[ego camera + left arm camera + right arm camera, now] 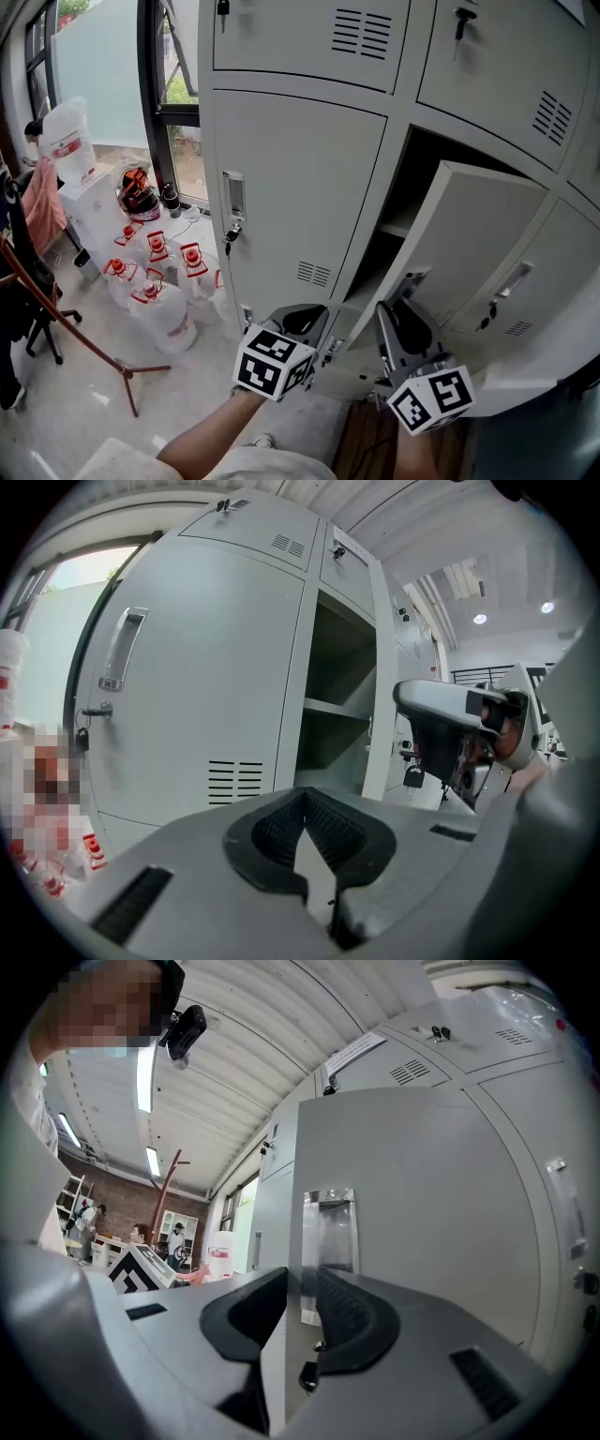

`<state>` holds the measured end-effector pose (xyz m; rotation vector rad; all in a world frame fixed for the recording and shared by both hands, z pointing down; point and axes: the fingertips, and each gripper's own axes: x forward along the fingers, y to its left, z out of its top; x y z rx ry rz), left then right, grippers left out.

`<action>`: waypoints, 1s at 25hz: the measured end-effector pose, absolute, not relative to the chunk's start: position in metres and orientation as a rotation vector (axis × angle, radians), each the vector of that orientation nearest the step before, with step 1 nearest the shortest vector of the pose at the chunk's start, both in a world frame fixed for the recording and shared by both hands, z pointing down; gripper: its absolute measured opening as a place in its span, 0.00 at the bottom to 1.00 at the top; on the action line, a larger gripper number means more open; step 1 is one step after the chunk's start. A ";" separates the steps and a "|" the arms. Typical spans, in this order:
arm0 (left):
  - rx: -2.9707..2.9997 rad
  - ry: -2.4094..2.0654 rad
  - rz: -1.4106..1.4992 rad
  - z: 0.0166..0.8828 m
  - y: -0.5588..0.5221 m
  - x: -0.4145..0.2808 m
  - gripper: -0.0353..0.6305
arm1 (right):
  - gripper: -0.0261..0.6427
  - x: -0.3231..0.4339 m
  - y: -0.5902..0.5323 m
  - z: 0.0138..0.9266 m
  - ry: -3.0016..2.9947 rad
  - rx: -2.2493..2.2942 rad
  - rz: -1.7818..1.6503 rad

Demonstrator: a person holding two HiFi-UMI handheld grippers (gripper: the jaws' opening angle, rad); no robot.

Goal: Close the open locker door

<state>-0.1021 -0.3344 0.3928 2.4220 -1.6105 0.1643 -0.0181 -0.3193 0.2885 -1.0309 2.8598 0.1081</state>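
The left tool and right tool are pale grey moulded shells, each carrying a white cube printed with black square markers. Ahead of the cube, the jaws are lined with black ribbed pads, flanked by dark slots. Behind the cube shows a pale beige garment.

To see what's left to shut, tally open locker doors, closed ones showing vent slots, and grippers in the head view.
Open locker door: 1
Closed locker doors showing vent slots: 4
Left gripper and right gripper: 2
Total: 7
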 end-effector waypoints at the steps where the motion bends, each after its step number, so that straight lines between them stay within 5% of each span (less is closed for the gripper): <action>1: 2.422 -1.611 0.162 0.393 -0.335 -0.104 0.06 | 0.18 -0.020 -0.322 0.289 2.859 -1.037 0.107; 25: 2.484 -1.576 0.166 0.389 -0.388 -0.138 0.06 | 0.12 -0.051 -0.402 0.290 2.793 -1.217 0.113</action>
